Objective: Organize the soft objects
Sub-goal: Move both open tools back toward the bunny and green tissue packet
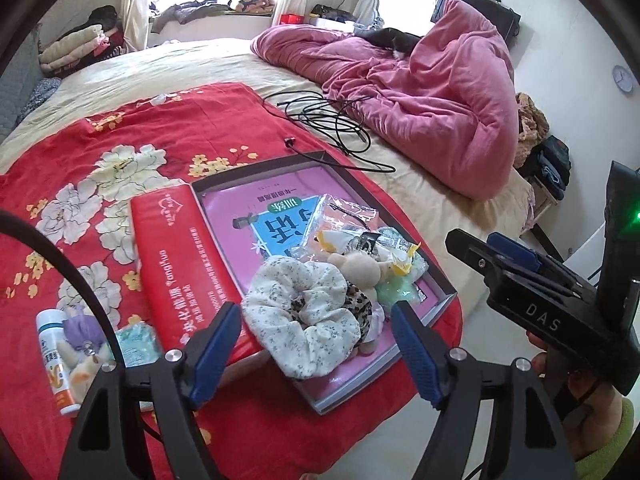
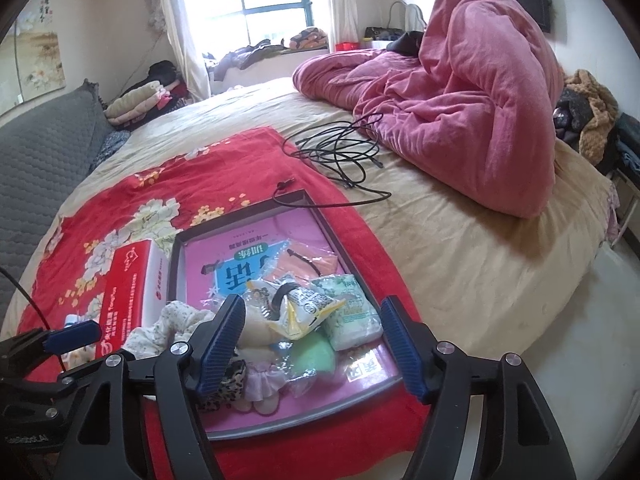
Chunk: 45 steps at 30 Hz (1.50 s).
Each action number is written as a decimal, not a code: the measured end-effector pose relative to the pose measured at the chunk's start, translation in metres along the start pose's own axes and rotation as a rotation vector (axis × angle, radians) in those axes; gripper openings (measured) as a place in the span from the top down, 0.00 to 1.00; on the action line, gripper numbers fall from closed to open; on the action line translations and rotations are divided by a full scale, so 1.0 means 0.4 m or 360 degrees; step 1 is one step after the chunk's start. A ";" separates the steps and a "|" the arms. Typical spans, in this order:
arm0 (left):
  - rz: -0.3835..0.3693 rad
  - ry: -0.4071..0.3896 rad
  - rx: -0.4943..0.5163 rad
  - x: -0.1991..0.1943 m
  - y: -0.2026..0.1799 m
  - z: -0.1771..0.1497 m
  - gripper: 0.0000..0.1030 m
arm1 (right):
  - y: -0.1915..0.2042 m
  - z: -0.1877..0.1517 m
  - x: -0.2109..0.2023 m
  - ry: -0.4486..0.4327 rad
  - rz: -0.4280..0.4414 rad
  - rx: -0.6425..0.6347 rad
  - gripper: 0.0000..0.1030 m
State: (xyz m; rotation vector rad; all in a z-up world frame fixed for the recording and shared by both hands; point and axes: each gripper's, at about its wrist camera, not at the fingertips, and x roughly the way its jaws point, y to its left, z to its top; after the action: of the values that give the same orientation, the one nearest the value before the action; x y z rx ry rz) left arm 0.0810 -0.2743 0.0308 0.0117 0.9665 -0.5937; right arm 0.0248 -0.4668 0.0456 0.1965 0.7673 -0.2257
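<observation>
A bed [image 2: 460, 272] is carrying a red floral cloth [image 1: 100, 152]. On it, a shallow box [image 1: 320, 157] is lying lengthwise away from the cameras, holding a floral scrunchie [image 1: 304, 312]. Both the left gripper [image 1: 316, 344] and the right gripper [image 2: 312, 344] are hovering with fingers released, empty.

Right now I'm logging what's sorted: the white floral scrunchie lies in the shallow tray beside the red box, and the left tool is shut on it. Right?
Not quite. The left wrist view shows the left tool open, its pads clear of the white floral scrunchie. The scrunchie does lie in the shallow tray beside the red box.
</observation>
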 end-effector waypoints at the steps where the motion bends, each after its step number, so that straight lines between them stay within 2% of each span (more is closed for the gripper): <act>1: 0.0001 -0.0004 -0.0001 -0.007 0.002 -0.002 0.26 | 0.005 0.001 -0.003 -0.0001 0.0003 -0.0007 0.30; 11: 0.0035 -0.0087 -0.0045 -0.085 0.038 -0.019 0.24 | 0.060 0.006 -0.036 -0.0033 0.0025 -0.0080 0.30; 24: 0.0120 -0.0165 -0.0176 -0.185 0.145 -0.048 0.24 | 0.185 0.005 -0.082 -0.0076 0.0125 -0.0232 0.29; 45: 0.0251 -0.0145 -0.0355 -0.242 0.297 -0.126 0.24 | 0.371 -0.036 -0.114 -0.0070 0.0273 -0.0466 0.29</act>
State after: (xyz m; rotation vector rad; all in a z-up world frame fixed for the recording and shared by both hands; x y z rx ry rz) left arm 0.0583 -0.1152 0.0472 -0.1359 0.9293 -0.3363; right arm 0.0239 -0.3150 0.0816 -0.0201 0.7262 0.0457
